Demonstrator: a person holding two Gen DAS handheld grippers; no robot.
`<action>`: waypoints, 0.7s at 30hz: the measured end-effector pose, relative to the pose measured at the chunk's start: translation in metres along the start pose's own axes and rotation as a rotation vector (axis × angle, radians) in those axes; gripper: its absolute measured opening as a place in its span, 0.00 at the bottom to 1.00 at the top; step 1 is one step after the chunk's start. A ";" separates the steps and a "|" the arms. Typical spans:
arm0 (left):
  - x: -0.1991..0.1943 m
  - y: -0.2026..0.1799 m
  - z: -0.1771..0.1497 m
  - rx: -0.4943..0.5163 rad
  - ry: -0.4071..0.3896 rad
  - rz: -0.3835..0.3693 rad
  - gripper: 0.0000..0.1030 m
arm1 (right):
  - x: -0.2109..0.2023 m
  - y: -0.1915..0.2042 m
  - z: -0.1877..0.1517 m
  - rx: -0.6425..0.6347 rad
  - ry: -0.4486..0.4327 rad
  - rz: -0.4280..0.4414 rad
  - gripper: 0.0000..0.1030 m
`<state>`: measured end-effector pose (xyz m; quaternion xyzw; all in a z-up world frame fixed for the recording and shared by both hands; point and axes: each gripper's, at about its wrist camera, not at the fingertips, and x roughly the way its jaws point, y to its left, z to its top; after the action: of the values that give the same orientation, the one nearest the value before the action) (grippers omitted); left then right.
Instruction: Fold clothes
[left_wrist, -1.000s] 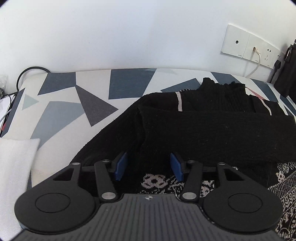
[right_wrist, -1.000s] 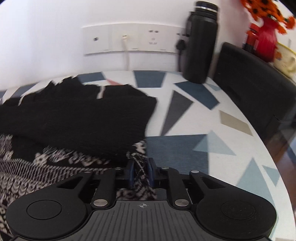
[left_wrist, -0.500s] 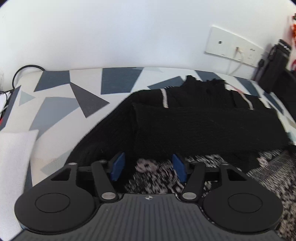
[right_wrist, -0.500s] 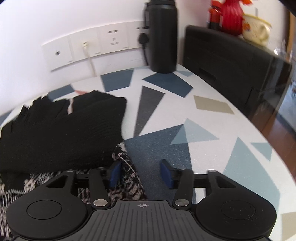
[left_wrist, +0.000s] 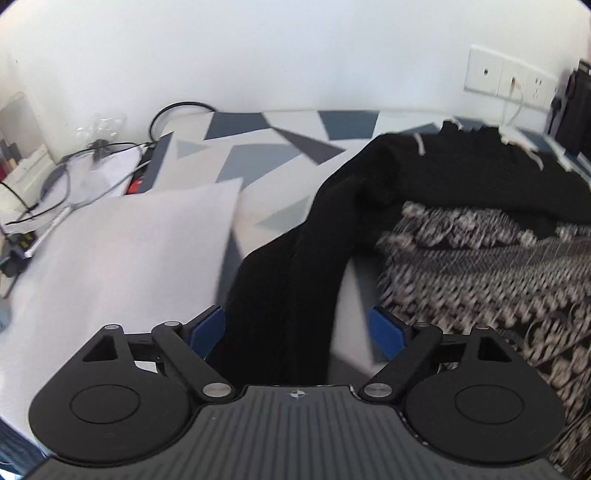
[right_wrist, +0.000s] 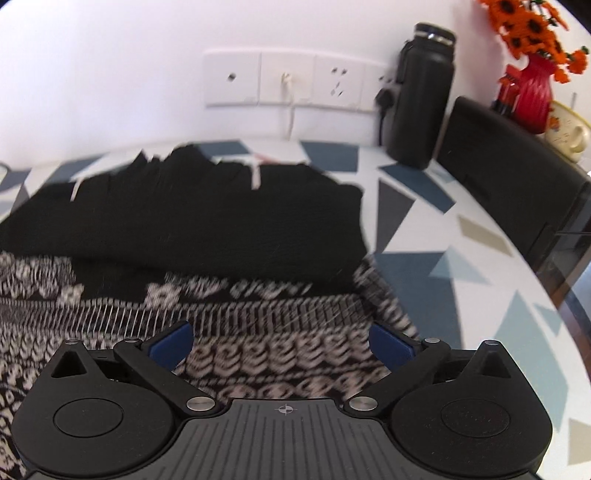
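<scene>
Sweater (right_wrist: 184, 221) mid-frame on bench (right_wrist: 443, 280); left tool (left_wrist: 297, 330), right tool (right_wrist: 280, 341) just opened wide, holding nothing. Risk: loose black sleeve (left_wrist: 288, 295) snags, undoing fold.

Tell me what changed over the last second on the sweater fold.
The right claw let go of the sweater edge that it pinched; its jaws have just been opening and now stand wide above the patterned knit. The left claw has just been opening too and slid left over the black sleeve. The bottle stayed put.

2 close downward wrist views, shared sweater (left_wrist: 461, 192)
</scene>
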<state>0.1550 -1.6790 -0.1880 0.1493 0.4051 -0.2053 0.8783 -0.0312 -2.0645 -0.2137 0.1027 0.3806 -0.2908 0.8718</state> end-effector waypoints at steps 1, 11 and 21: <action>-0.003 0.001 -0.004 0.015 0.002 0.012 0.84 | 0.003 0.002 -0.002 -0.008 0.008 -0.007 0.99; 0.001 0.004 -0.019 0.020 0.055 -0.105 0.07 | 0.013 -0.003 -0.014 0.082 0.034 0.011 0.99; -0.028 0.041 0.058 -0.256 -0.063 -0.294 0.05 | 0.012 -0.007 -0.016 0.092 0.029 0.005 0.99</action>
<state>0.1959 -1.6613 -0.1261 -0.0309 0.4175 -0.2827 0.8630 -0.0382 -2.0688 -0.2335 0.1480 0.3793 -0.3041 0.8612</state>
